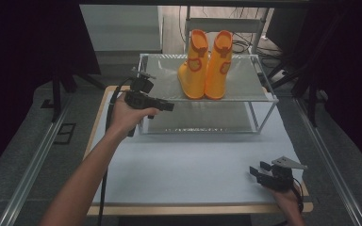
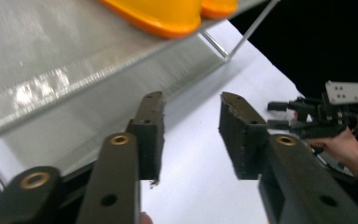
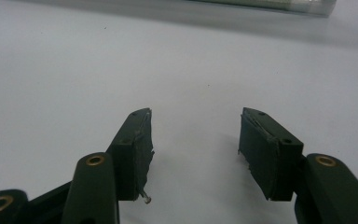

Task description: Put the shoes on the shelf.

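Two grippers are in play, each held in a hand above a table covered in white. The left gripper (image 1: 169, 105) sits level at the left end of a two-tier shelf rack (image 1: 264, 96), its tips pointing right along the front edge of the upper shelf. In the left gripper view its jaws stand parted with nothing between them; only the white table top shows through the gap, and the pads press on nothing. The left hand (image 1: 127, 115) wraps the gripper's body, with a black cable trailing down along the forearm.

Just past those tips, a pair of yellow-orange rubber boots (image 1: 205, 66) stands upright on the upper shelf, side by side and touching, toes toward the person. In the left gripper view the boots' soles (image 2: 168, 16) rest on the shelf surface above and beyond the jaws, apart from them.

Well away, near the table's front right corner, the right gripper (image 1: 259, 170) lies low over the table top (image 3: 177, 60), held by the right hand (image 1: 287, 197). Its jaws stand wide apart and empty, pointing left across bare white surface.
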`<state>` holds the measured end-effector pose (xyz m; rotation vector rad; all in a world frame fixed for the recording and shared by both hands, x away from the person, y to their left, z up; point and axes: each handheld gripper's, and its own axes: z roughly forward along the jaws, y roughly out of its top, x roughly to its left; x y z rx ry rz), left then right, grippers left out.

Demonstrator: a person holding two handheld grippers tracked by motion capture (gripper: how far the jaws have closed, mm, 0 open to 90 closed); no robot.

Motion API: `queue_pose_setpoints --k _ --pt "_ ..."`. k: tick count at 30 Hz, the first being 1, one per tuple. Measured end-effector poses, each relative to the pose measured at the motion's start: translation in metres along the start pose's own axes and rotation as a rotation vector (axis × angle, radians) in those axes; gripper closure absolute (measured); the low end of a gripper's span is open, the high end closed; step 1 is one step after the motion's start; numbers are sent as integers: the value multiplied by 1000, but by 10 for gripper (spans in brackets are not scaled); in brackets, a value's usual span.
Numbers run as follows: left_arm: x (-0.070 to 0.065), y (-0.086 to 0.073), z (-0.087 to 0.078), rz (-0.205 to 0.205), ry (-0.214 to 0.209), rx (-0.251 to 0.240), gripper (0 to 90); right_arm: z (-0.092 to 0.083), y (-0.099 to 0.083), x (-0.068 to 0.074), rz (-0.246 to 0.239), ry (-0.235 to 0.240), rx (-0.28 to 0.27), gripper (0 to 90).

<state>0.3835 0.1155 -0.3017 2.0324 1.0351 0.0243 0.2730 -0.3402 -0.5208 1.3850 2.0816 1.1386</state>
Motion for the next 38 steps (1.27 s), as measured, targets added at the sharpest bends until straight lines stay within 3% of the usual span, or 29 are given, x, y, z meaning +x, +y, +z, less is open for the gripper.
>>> queue_pose_setpoints --k 5,12,19,26,31,38 --pt "-4 -17 -7 27 9 5 546 1 0 2 -6 2 -1 439" --pt "4 -47 -16 41 28 -5 518 1 0 1 -8 1 3 439" --pt "9 -79 -21 53 53 14 503 1 0 1 -6 2 5 440" --pt "20 -112 -17 18 40 14 501 0 0 1 -5 1 -1 439" --pt "26 -120 -15 -3 41 21 497 0 1 1 -3 1 -4 439" --pt "26 -118 -12 2 39 27 477 0 4 3 -13 -7 -10 427"
